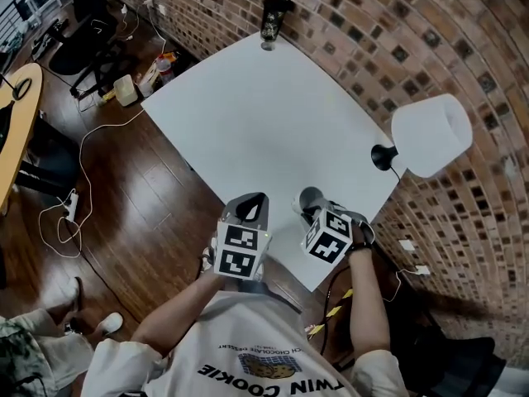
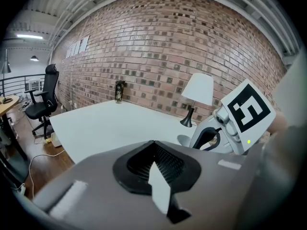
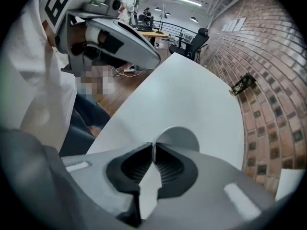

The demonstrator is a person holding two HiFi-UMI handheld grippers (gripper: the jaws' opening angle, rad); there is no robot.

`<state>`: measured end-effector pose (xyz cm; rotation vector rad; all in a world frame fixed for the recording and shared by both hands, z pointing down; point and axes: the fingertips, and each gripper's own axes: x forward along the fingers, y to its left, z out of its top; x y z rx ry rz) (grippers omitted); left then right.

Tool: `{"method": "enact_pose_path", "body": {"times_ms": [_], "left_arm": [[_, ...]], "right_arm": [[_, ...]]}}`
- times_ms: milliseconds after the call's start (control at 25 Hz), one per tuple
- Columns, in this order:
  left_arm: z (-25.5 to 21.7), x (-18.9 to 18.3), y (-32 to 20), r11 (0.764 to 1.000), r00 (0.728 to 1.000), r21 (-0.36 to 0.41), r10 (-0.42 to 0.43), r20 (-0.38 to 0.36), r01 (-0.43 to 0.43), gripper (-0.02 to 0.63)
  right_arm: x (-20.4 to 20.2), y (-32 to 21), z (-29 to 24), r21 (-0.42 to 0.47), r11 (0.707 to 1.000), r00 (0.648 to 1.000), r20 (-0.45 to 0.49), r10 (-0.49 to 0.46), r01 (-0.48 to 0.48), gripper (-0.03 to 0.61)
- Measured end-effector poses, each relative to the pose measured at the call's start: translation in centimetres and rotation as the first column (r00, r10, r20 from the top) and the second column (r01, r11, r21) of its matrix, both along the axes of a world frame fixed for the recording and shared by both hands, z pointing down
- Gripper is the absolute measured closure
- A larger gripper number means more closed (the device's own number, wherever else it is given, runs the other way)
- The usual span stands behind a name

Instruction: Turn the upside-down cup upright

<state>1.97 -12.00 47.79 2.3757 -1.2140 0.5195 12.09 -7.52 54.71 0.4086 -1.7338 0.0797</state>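
A small grey cup (image 1: pixel 310 197) is at the near right part of the white table (image 1: pixel 264 114). My right gripper (image 1: pixel 315 212) points steeply down, shut on the cup's thin wall. In the right gripper view the jaws (image 3: pixel 153 147) meet on the rim, and the cup's round face (image 3: pixel 178 137) shows just beyond them. I cannot tell whether that face is its mouth or its base. My left gripper (image 1: pixel 251 208) hovers at the table's near edge, to the left of the cup. Its jaws (image 2: pixel 153 145) are shut and hold nothing. The left gripper view shows the cup (image 2: pixel 184 140) beside the right gripper.
A white-shaded lamp (image 1: pixel 430 135) on a black base stands at the table's right edge by the brick wall. A dark bottle (image 1: pixel 271 19) stands at the far corner. Cables, boxes and an office chair (image 1: pixel 87 23) are on the wooden floor to the left.
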Motion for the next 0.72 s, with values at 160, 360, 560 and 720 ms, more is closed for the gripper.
{"method": "enact_pose_path", "body": {"times_ms": [160, 360, 560, 720], "left_arm": [[0.0, 0.0, 0.1, 1.0, 1.0, 0.002, -0.007, 0.001, 0.007, 0.607], [-0.4, 0.5, 0.4, 1.0, 1.0, 0.01, -0.022, 0.0, 0.022, 0.607], [-0.9, 1.1, 1.3, 0.998, 0.999, 0.037, -0.048, 0.007, 0.048, 0.607], [-1.5, 1.7, 2.5, 0.996, 0.997, 0.062, -0.071, 0.007, 0.071, 0.607]], "right_arm": [[-0.1, -0.1, -0.2, 0.035, 0.999, 1.0, 0.005, -0.018, 0.018, 0.541], [-0.1, 0.0, -0.7, 0.062, 0.998, 0.999, 0.042, -0.016, 0.013, 0.5], [0.2, 0.7, -2.0, 0.132, 0.991, 0.994, 0.11, -0.004, -0.011, 0.491], [0.6, 0.7, -5.3, 0.25, 0.963, 0.969, 0.244, 0.04, -0.103, 0.492]]}}
